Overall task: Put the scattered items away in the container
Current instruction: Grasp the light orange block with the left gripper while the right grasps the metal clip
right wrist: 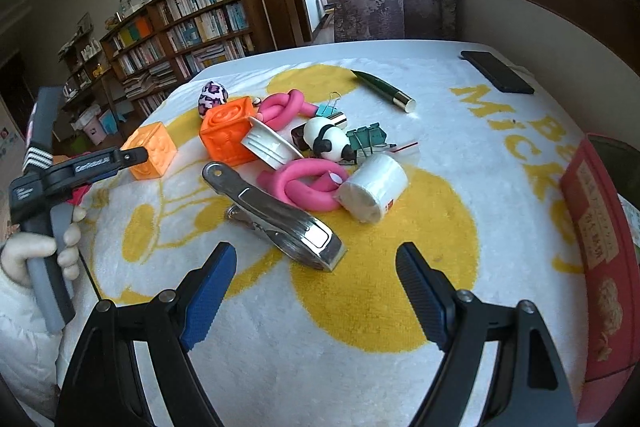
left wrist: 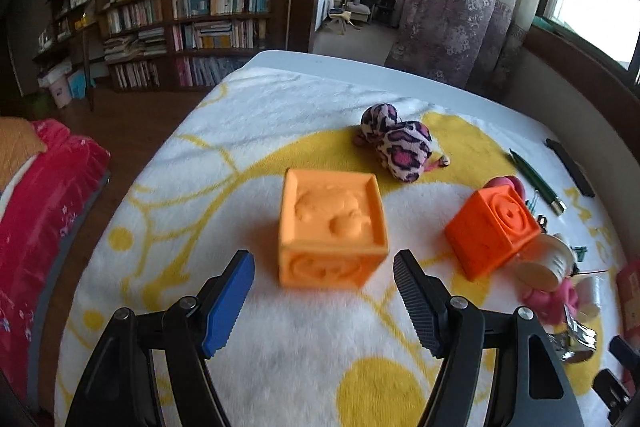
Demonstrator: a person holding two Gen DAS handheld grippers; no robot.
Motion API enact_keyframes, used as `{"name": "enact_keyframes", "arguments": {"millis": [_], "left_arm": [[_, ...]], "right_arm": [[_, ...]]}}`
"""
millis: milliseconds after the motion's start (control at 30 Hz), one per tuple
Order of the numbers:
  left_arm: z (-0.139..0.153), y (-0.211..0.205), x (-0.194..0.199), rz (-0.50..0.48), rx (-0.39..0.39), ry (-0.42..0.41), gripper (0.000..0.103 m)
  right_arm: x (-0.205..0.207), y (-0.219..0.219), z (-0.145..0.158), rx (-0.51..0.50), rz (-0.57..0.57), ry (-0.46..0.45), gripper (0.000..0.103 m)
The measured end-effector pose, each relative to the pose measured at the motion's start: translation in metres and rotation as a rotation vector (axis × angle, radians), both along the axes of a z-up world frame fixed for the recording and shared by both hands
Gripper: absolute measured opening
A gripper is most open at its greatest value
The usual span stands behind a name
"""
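Observation:
My left gripper (left wrist: 324,267) is open, its fingers just short of a light orange cube (left wrist: 332,229) on the white and yellow towel (left wrist: 256,123). A darker orange cube (left wrist: 494,229) sits to its right, and a leopard plush (left wrist: 400,143) lies behind. My right gripper (right wrist: 316,263) is open and empty above the towel, just short of a steel clip (right wrist: 280,217). Beyond lie pink foam knots (right wrist: 308,183), a white roll (right wrist: 372,193), a panda toy (right wrist: 330,139), binder clips (right wrist: 366,139) and a green pen (right wrist: 384,87). A red container (right wrist: 600,247) stands at the right edge.
A black phone (right wrist: 496,71) lies at the far right of the table. The left gripper's handle and gloved hand (right wrist: 40,227) show at the left of the right wrist view. Bookshelves (left wrist: 200,11) and curtains (left wrist: 460,7) stand beyond the table.

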State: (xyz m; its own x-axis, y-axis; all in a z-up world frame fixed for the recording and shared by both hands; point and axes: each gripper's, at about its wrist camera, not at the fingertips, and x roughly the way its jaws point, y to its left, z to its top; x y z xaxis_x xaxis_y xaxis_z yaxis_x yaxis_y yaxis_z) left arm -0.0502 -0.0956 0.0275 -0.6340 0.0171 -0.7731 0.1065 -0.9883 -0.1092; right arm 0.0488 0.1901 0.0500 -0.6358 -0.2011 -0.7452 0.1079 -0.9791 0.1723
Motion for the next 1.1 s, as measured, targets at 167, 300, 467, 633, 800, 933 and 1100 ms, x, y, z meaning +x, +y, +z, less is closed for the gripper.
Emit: {"name": "enact_keyframes", "arguments": {"millis": [167, 300, 467, 633, 800, 933, 1100], "left_arm": [[-0.015, 0.003, -0.022, -0.003, -0.031, -0.038, 0.074], [-0.027, -0.002, -0.029, 0.001, 0.000, -0.066, 0.072], [-0.020, -0.002, -0.024, -0.019, 0.015, -0.042, 0.054], [-0.016, -0.002, -0.018, -0.033, 0.044, -0.034, 0.054], [-0.012, -0.003, -0.014, -0.039, 0.063, -0.022, 0.054], [-0.015, -0.003, -0.014, -0.043, 0.072, -0.036, 0.054], [-0.015, -0.002, -0.012, -0.050, 0.074, -0.031, 0.054]], "right_arm": [[-0.002, 0.002, -0.002, -0.015, -0.004, -0.004, 0.085], [-0.003, -0.003, -0.003, -0.018, 0.024, -0.002, 0.085], [-0.013, -0.015, -0.007, 0.015, 0.075, 0.006, 0.085], [-0.029, -0.027, -0.012, 0.061, 0.128, 0.011, 0.085], [-0.040, -0.037, -0.022, 0.085, 0.171, -0.024, 0.066], [-0.042, -0.042, -0.029, 0.094, 0.185, -0.062, 0.040], [-0.038, -0.040, -0.026, 0.057, 0.182, -0.053, 0.026]]}}
